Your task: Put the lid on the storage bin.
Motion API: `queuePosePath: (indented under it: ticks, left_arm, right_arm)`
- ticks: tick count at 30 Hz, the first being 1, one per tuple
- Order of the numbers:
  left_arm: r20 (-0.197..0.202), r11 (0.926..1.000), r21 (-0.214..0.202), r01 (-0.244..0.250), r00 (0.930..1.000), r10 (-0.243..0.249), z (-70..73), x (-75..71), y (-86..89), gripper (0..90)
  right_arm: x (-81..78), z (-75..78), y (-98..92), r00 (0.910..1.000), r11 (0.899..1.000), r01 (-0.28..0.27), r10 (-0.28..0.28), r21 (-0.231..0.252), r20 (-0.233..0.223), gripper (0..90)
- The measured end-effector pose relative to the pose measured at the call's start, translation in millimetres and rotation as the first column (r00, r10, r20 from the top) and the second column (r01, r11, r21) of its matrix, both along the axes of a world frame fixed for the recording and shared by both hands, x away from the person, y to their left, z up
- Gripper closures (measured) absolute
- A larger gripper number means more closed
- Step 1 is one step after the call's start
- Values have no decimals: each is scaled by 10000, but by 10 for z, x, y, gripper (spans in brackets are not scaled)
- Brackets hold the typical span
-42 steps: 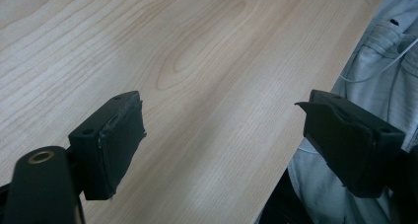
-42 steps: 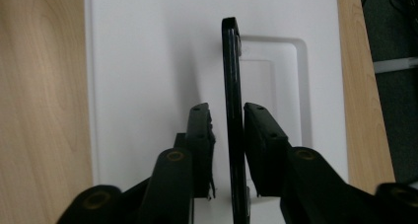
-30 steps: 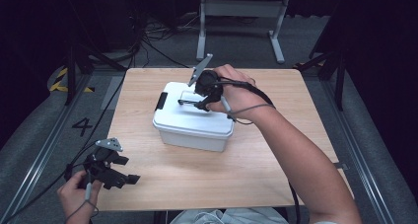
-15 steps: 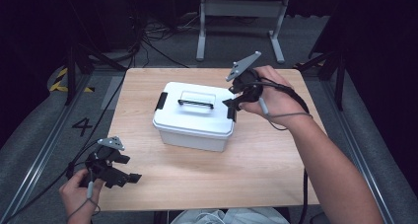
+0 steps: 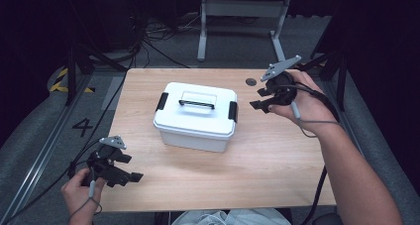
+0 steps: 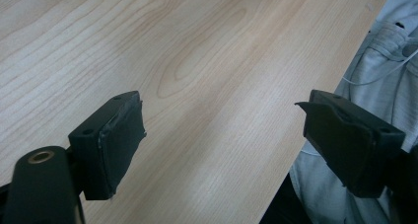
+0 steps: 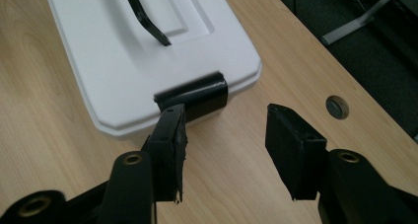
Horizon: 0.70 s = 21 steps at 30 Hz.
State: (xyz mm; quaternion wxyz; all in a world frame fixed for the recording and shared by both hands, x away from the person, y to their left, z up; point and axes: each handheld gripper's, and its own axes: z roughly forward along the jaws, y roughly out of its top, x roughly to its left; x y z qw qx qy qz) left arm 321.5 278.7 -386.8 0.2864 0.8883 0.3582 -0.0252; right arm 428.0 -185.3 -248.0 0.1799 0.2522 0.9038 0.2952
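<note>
From the high view, the white lidded storage box (image 5: 195, 117) sits near the middle of the wooden table (image 5: 277, 160), both black side latches down and the handle folded flat. Your right gripper (image 5: 263, 100) hangs just off the box's right end, level with the right latch (image 5: 232, 111); your left gripper (image 5: 130, 174) waits at the near left corner, well apart from the box. In the left gripper view the jaws stand wide over bare wood, with your grey garment (image 6: 365, 66) past the table edge. In the right gripper view the jaws have just been opening and hold nothing; they look lined up toward the latch (image 7: 194, 96), likely for unclipping. The box's far end is cut off there, and its contents are hidden.
</note>
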Motion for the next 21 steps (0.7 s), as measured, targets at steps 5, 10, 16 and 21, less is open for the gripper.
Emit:
queuePosePath:
  ticks: [5, 10, 16, 21]
  left_arm:
    - [-85, 9996, -38, -291, 9995, 290, -7, -8, 37, 161]
    - [-37, 9974, -100, -709, 9975, 708, -6, -19, 107, 161]
    - [-45, 9979, -67, -643, 9979, 642, -10, -39, 99, 160]
    - [-11, 9977, -137, -667, 9978, 667, -5, -50, 109, 160]
  right_arm:
    - [-14, -96, -213, 9986, 9988, 473, -470, 143, -251, 505]
    - [-10, -227, -376, 9942, 9954, 957, -953, 52, -488, 497]
    - [-7, -422, -585, 9876, 9899, 1421, -1419, -20, -676, 490]
    - [-19, -656, -794, 9768, 9802, 1972, -1951, 155, -888, 485]
